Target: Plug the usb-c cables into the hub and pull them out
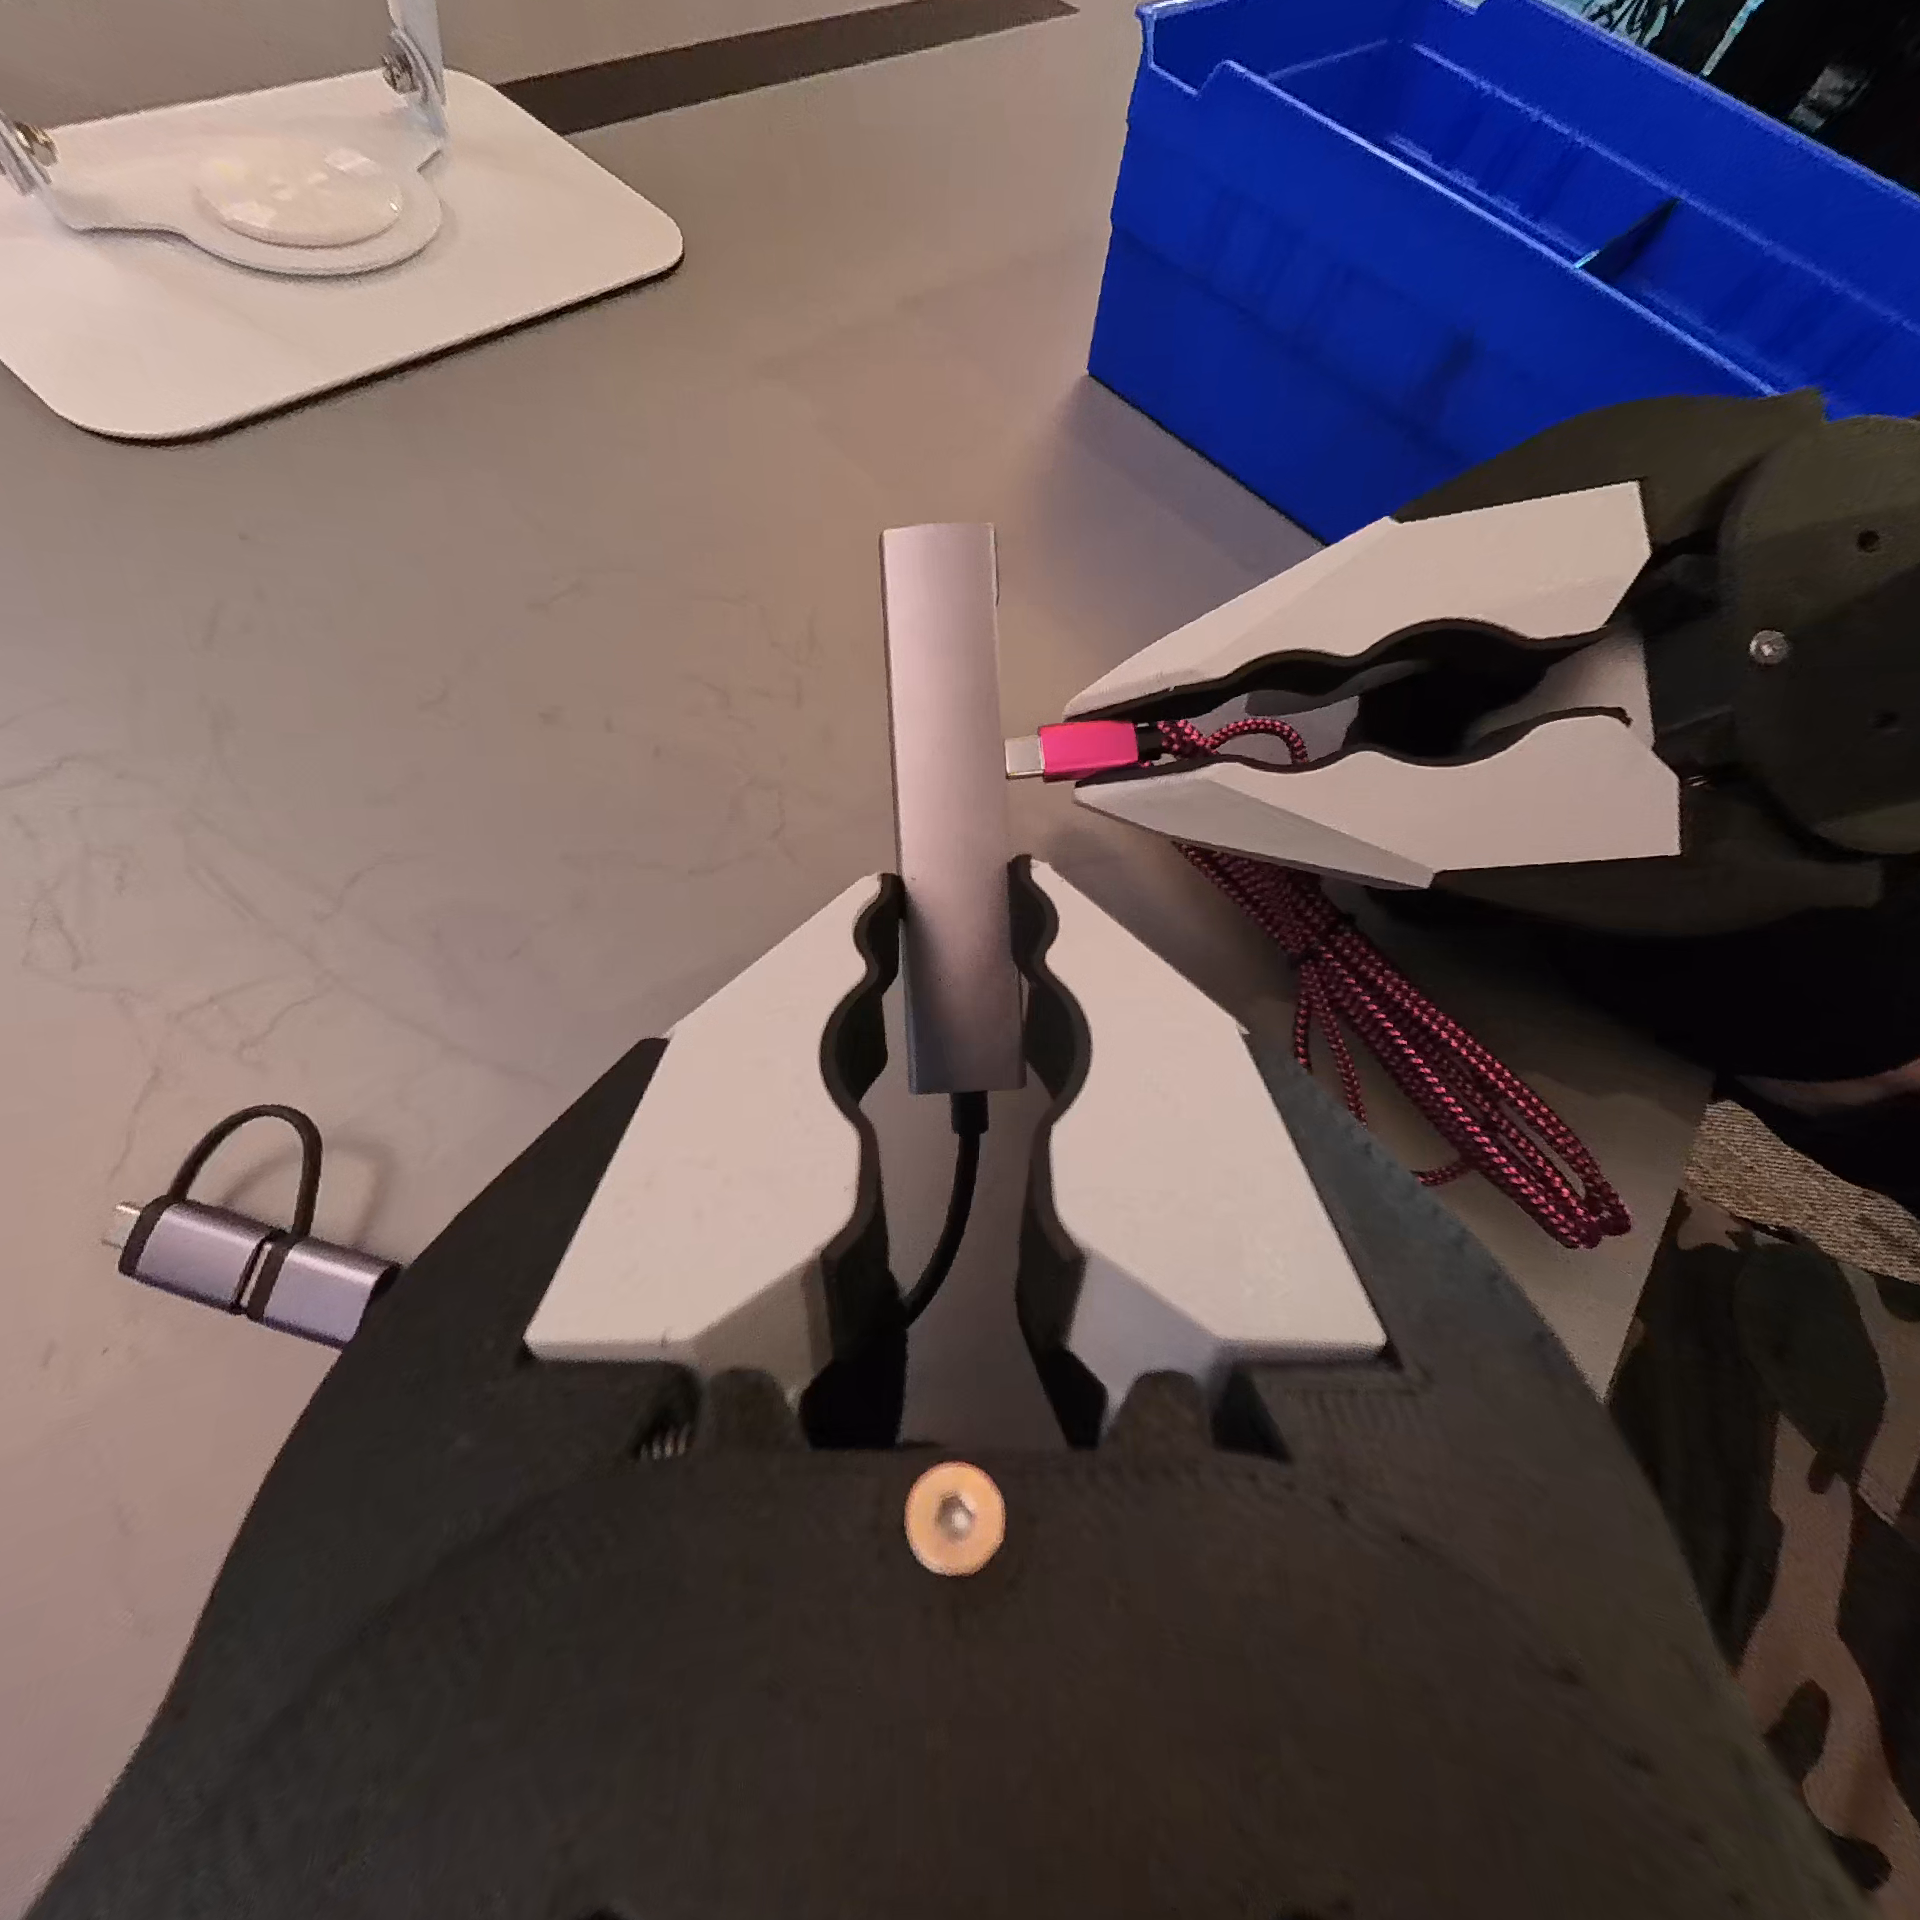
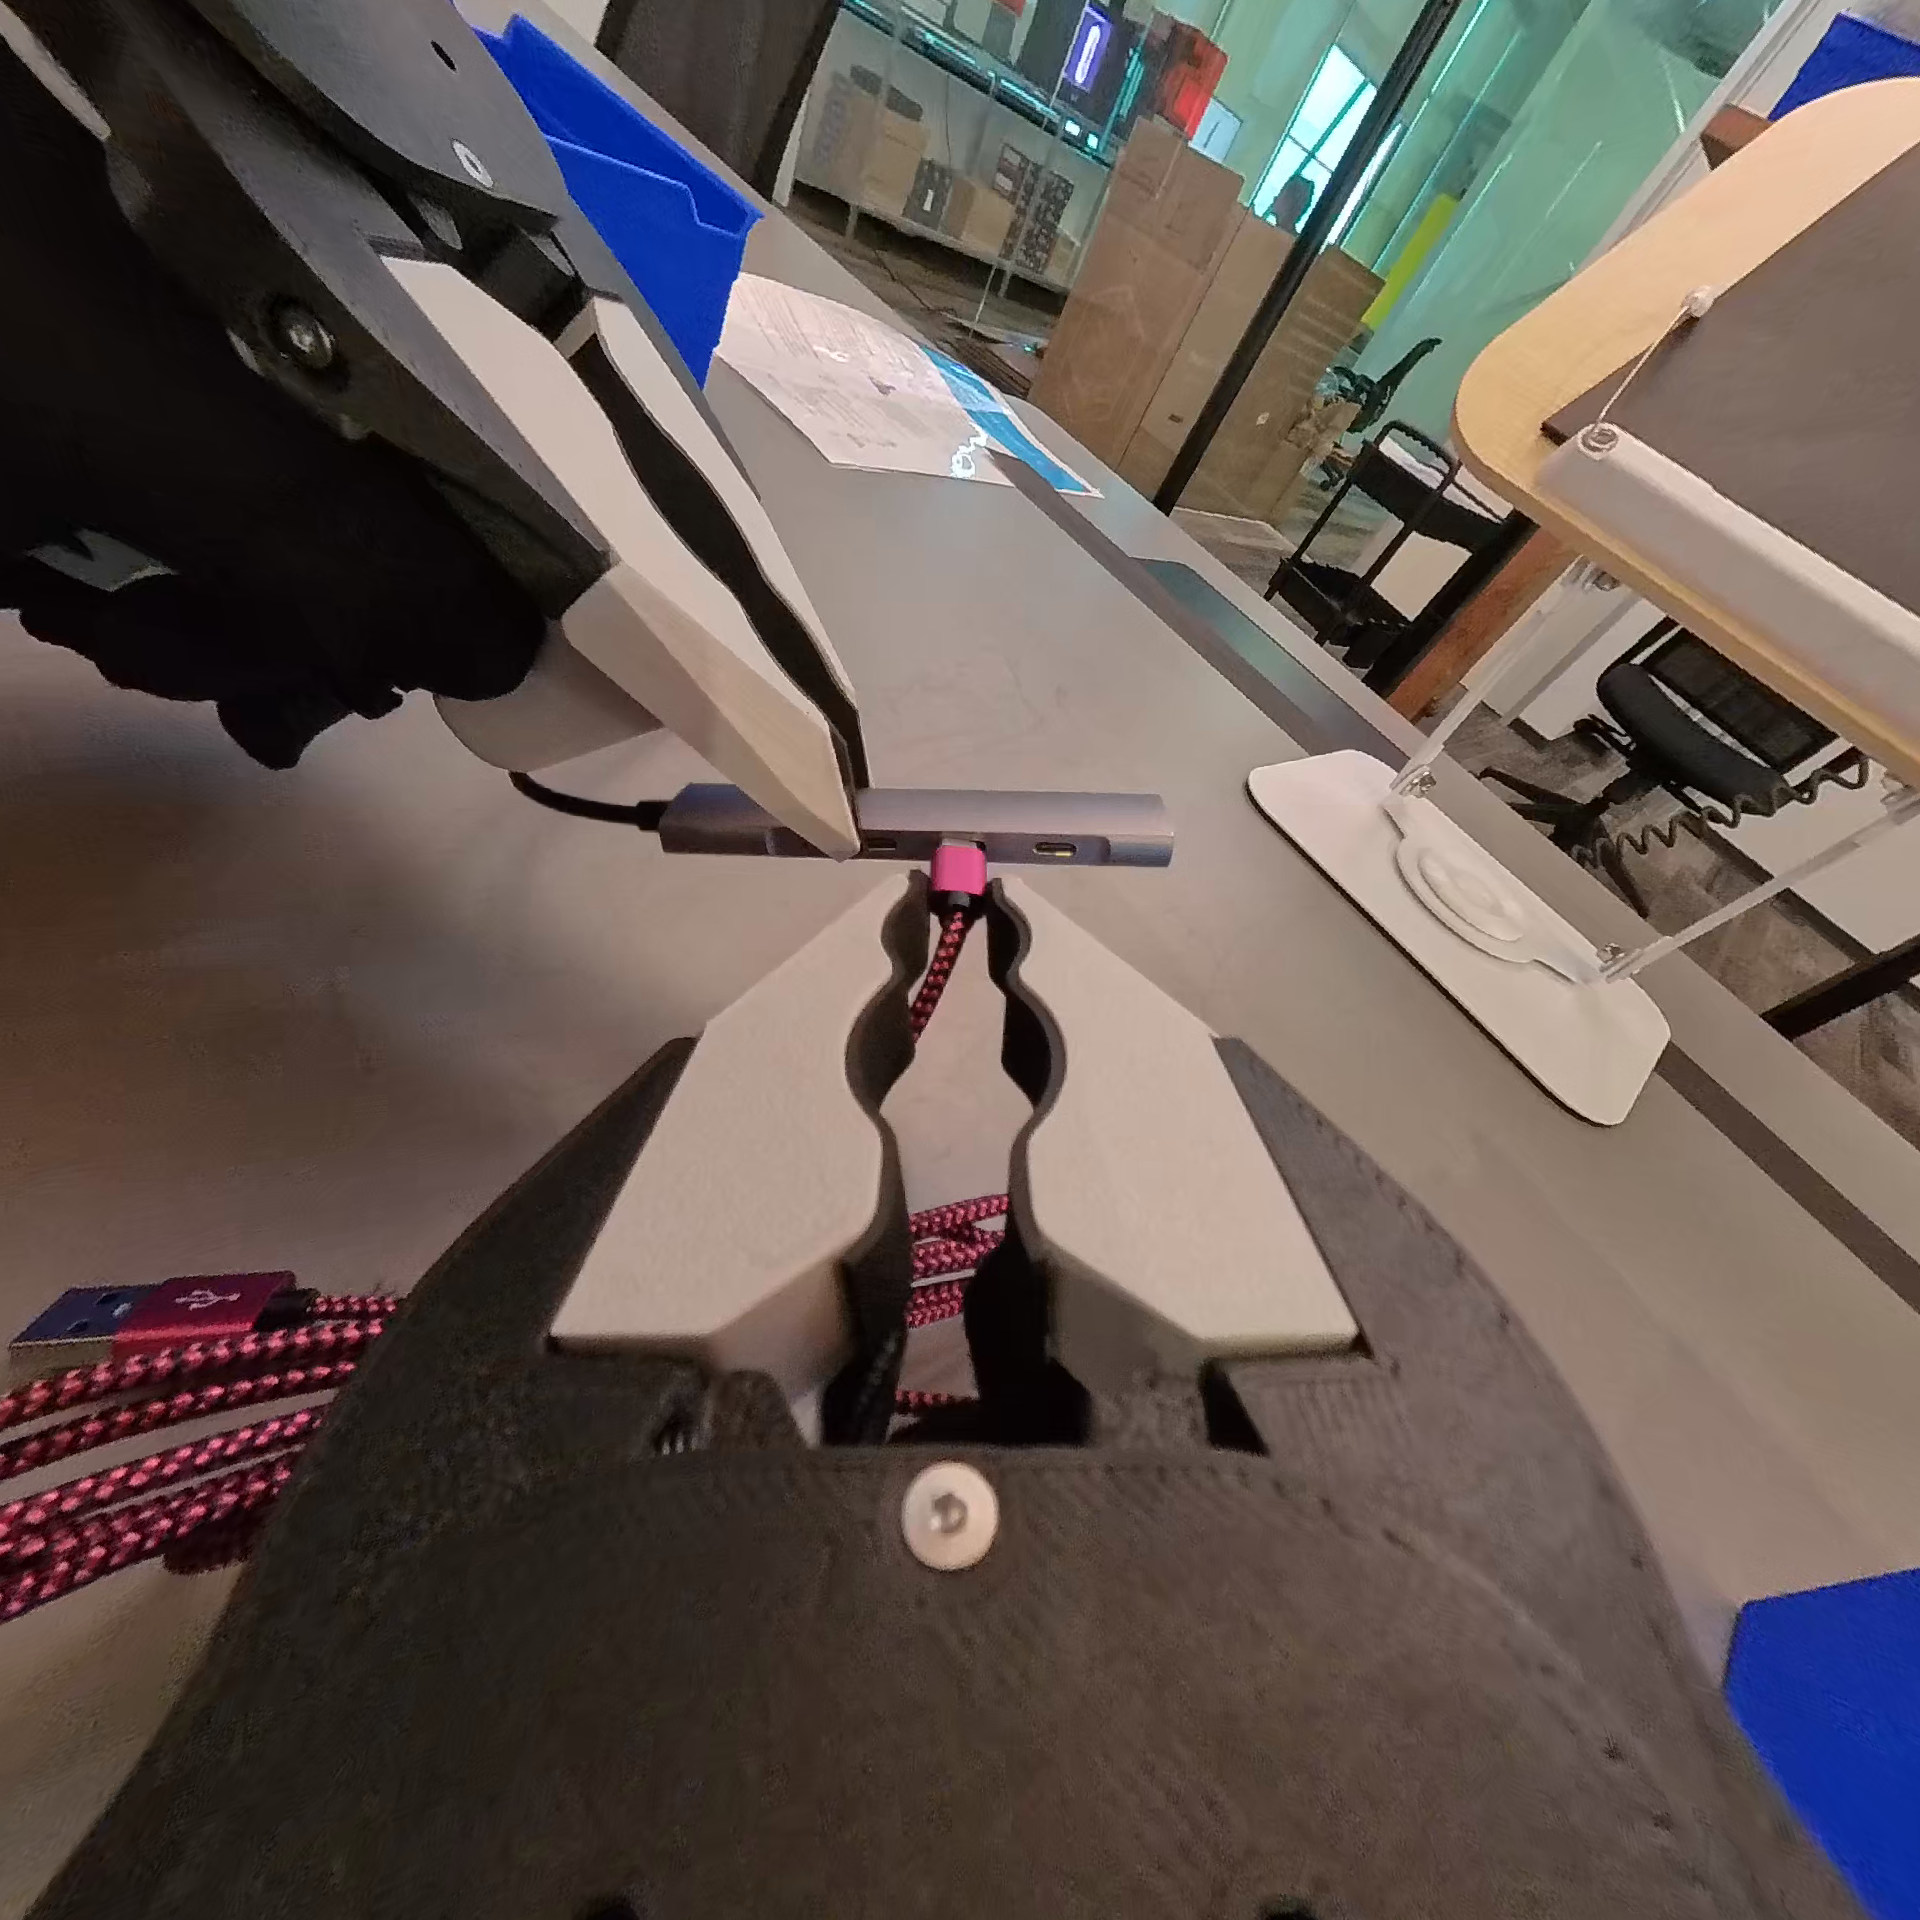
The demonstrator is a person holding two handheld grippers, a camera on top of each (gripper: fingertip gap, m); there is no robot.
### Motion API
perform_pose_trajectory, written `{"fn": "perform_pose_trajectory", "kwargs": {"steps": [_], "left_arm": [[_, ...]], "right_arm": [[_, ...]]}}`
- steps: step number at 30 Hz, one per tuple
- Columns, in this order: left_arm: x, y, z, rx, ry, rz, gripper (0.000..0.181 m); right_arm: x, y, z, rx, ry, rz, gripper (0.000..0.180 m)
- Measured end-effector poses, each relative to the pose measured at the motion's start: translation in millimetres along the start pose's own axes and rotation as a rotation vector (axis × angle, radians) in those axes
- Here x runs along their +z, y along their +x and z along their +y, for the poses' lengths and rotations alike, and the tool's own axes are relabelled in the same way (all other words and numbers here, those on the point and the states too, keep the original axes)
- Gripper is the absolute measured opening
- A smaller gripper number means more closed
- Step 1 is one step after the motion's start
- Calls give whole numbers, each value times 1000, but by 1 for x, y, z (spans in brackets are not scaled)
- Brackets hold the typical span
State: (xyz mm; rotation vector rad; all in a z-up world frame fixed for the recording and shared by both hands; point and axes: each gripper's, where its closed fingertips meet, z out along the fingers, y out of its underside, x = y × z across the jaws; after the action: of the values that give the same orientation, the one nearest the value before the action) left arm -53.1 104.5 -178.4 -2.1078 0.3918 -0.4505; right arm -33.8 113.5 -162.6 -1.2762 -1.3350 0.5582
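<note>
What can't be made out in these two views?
- Plug depth: in the left wrist view its metal tip meets the hub edge; whether it is seated is unclear.
- Hub port under the left hand-held gripper: a finger covers it in the right wrist view.
- Cable far end: left wrist view, hidden behind the right hand-held gripper.

Grey hub [image 1: 951, 790] on table, pink-plugged cable [image 1: 1086, 750] (braided) meeting its side port.

Black printed grippers [image 1: 954, 894], grey wavy-edged fingers [image 2: 769, 1122], black glove [image 2: 312, 623], camouflage sleeve [image 1: 1787, 1455].
</note>
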Motion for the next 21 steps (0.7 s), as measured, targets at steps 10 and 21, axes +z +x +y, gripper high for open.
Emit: {"fn": "perform_pose_trajectory", "kwargs": {"steps": [10,21], "left_arm": [[-2,5,-2,14,13,31,19],[-5,8,-5,64,38,52,19]], "right_arm": [[0,1,0,-9,-3,11,8],[-2,1,-3,-20,8,20,8]]}}
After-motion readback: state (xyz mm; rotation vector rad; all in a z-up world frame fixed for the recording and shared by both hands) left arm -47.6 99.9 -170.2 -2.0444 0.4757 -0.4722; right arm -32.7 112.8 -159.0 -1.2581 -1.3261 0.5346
